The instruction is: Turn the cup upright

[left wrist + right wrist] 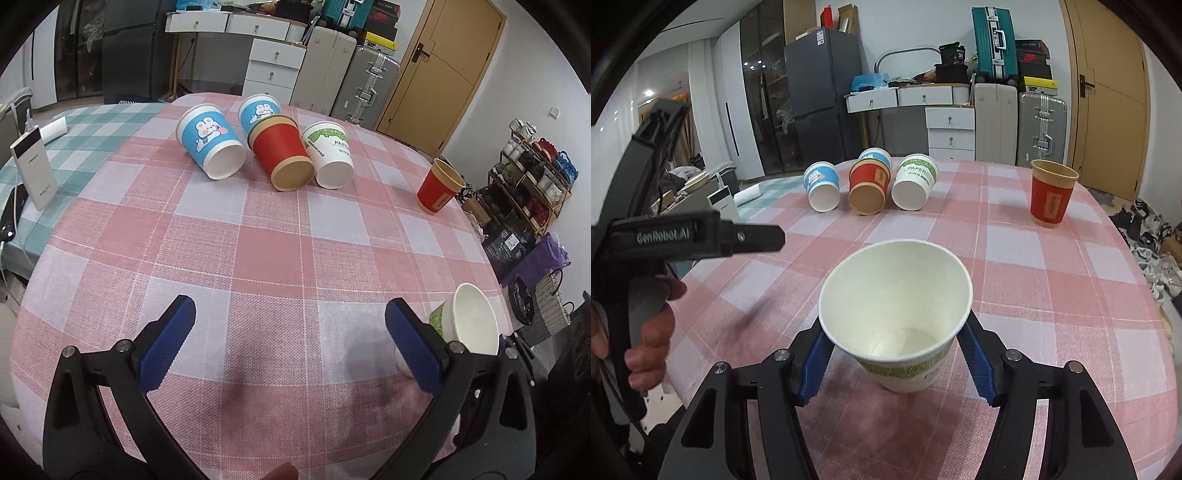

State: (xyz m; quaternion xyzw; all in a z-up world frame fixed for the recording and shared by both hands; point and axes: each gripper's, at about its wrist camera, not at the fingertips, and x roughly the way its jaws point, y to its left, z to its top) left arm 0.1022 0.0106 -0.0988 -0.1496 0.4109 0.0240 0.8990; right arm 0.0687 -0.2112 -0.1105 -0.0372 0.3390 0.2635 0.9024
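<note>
A white paper cup with a green leaf band (897, 317) stands mouth-up just above or on the pink checked tablecloth (1034, 295); my right gripper (895, 332) is shut on its sides. The same cup (471, 319) shows at the right edge of the left wrist view. My left gripper (290, 314) is open over bare cloth. At the far side lie several cups on their sides: a blue rabbit cup (210, 144), a second blue one (258, 110), a red one (284, 155) and a white-green one (328, 155). A red cup (439, 188) stands upright at the right.
A white power bank (35, 170) stands on the teal checked cloth at the left. A hand (646, 332) holds the left gripper's handle. Suitcases (362, 85), drawers and a door stand behind the table; a shoe rack (532, 184) is on the right.
</note>
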